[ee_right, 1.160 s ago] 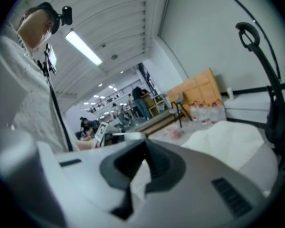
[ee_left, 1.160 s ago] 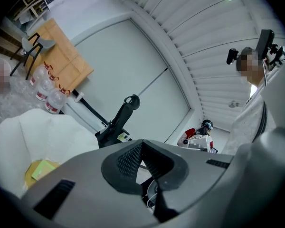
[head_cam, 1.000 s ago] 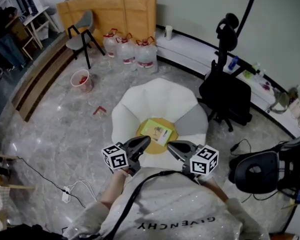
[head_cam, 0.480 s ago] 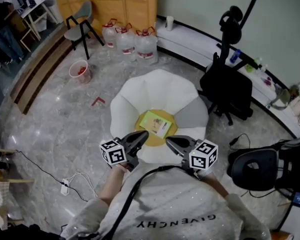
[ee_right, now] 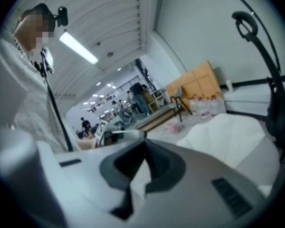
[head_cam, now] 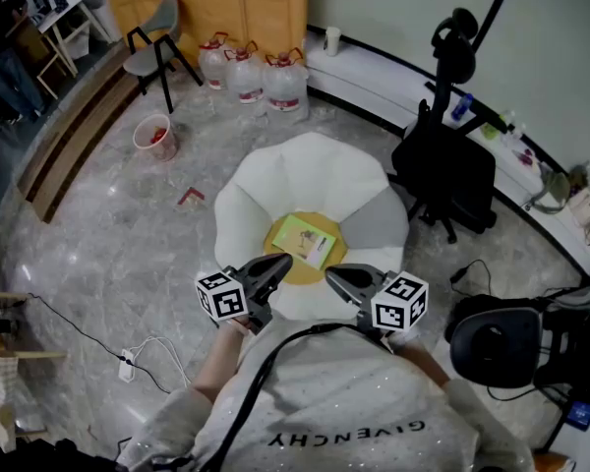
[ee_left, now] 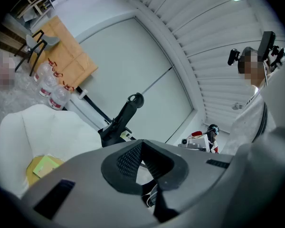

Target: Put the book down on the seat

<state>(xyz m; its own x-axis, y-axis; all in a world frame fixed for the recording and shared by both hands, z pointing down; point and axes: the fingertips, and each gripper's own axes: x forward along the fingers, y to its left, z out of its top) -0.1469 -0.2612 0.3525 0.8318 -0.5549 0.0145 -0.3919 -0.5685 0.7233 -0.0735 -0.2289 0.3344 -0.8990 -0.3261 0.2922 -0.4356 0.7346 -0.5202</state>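
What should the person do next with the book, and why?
Probably nothing more with it; I would just lower both grippers to rest. The book already lies flat on the yellow middle of the seat. The left gripper and right gripper are shut and empty, close to the person's chest and apart from the book.

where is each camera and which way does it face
Head view: on the head, steeply down at book on white seat; left gripper, right gripper, chest show.
Left gripper view: on that gripper, toward office chair; fingers, torso show.
Right gripper view: on that gripper, toward water jugs; fingers, torso show.
All share the seat.
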